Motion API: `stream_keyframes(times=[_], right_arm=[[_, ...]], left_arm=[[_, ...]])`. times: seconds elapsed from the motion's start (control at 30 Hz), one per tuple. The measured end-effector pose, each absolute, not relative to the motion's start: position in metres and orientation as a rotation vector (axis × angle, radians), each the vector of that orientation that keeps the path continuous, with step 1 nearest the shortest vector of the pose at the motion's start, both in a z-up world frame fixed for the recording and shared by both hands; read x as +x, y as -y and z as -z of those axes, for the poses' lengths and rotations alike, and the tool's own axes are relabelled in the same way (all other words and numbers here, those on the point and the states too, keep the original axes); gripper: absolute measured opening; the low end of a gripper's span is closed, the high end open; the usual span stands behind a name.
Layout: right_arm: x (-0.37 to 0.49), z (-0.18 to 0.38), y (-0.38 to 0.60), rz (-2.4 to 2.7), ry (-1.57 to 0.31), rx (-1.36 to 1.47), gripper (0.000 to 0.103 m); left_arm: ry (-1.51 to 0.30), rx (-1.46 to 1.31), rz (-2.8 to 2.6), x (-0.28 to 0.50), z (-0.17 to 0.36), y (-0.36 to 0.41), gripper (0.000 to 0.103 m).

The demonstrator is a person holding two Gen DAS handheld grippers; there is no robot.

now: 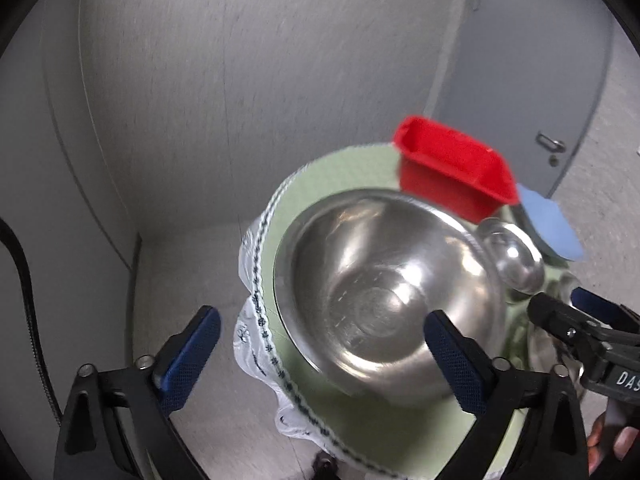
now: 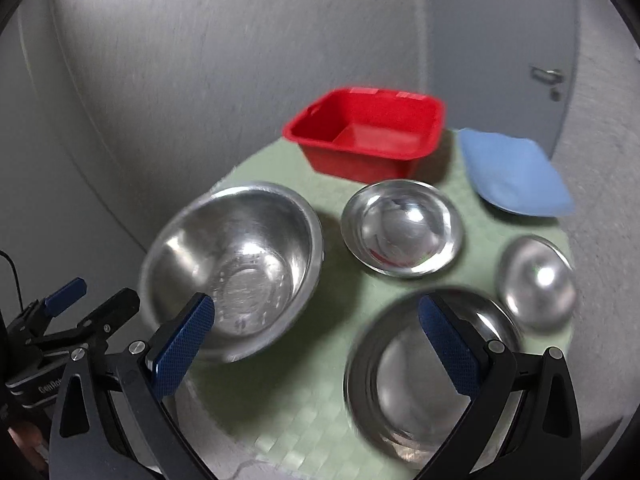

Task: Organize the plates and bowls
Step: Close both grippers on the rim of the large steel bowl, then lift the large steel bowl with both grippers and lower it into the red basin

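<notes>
The round table has a green mat on it, and all the dishes sit on top of that mat. The big steel bowl is at the left middle of the right wrist view, close to the table's left edge. In the left wrist view the same bowl fills the middle, and the table edge with its lacy cloth curves just to the left of it.

The left gripper has its jaws spread wide, with nothing between them. One finger is over the bowl's inside and the other is out past the table edge, over the floor. I think it is lining up to grab the bowl's near rim. The right gripper is also spread wide and holds nothing. It hangs over the near part of the table, between the big bowl and a flat steel dish at the lower right.

A middle bowl sits in the center, and a small bowl lies at the right, looking turned over. The red tub waits at the top, open side up, so dishes could go in. A blue plate sits just beside it on the right.

The bowls are near each other, so there is little room between them. The most open mat is at the bottom middle.
</notes>
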State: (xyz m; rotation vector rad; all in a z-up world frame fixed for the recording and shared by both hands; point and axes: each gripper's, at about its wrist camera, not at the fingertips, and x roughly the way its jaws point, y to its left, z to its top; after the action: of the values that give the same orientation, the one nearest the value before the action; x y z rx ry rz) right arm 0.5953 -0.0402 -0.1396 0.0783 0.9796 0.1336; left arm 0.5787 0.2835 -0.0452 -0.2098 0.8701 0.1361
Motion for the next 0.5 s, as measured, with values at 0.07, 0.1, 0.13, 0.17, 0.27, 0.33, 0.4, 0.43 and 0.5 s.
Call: stream_keyframes(times=[0.07, 0.1, 0.13, 0.17, 0.27, 0.33, 0.4, 0.43, 0.5], right_arm=[[0.61, 0.152, 0.037, -0.146, -1.011, 0.056, 0.1], [0.617, 0.158, 0.036, -0.153, -1.028, 0.053, 0.096], [0.622, 0.162, 0.035, -0.159, -1.041, 0.049, 0.091], [0.626, 0.167, 0.034, -0.168, -1.055, 0.042, 0.09], [0.64, 0.181, 0.03, -0.18, -1.095, 0.022, 0.084], [0.644, 0.187, 0.03, -0.184, -1.115, 0.02, 0.078], [0.649, 0.191, 0.026, -0.185, -1.122, 0.0, 0.075], [0.652, 0.192, 0.025, -0.188, -1.128, -0.005, 0.073], [0.654, 0.194, 0.023, -0.199, -1.136, -0.012, 0.068]], left_arm=[[-0.911, -0.21, -0.151, 0.599, 0.056, -0.289, 0.089], [-0.926, -0.204, -0.157, 0.606, 0.06, -0.29, 0.087], [-0.939, -0.2, -0.162, 0.614, 0.064, -0.291, 0.085], [-0.952, -0.195, -0.169, 0.621, 0.068, -0.292, 0.083], [-0.981, -0.179, -0.173, 0.635, 0.079, -0.292, 0.073], [-0.994, -0.159, -0.171, 0.646, 0.086, -0.289, 0.063], [-1.013, -0.124, -0.161, 0.658, 0.093, -0.285, 0.055], [-1.02, -0.109, -0.159, 0.659, 0.096, -0.283, 0.054], [-1.026, -0.099, -0.152, 0.668, 0.102, -0.282, 0.045]])
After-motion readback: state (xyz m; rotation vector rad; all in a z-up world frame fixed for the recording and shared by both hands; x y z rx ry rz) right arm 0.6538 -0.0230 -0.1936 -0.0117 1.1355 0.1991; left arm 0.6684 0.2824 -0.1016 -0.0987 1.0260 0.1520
